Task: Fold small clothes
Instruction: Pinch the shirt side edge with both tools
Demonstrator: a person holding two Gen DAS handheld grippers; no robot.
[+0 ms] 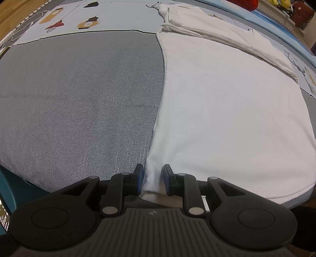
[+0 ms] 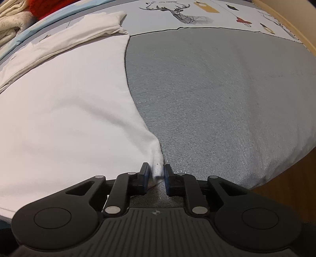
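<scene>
We note a grey woven mat (image 1: 79, 94) covering the near surface, its far edge bordered by a thin dark line. Beyond it lies a pale blue printed sheet (image 1: 110, 15) carrying yellow, red and black motifs; the right wrist view shows a line-drawn deer (image 2: 181, 12) on it. A white cable (image 1: 29, 21) runs along the sheet's far left. A red item (image 2: 41, 8) and cream fleecy fabric (image 2: 9, 21) sit at the far edge.
</scene>
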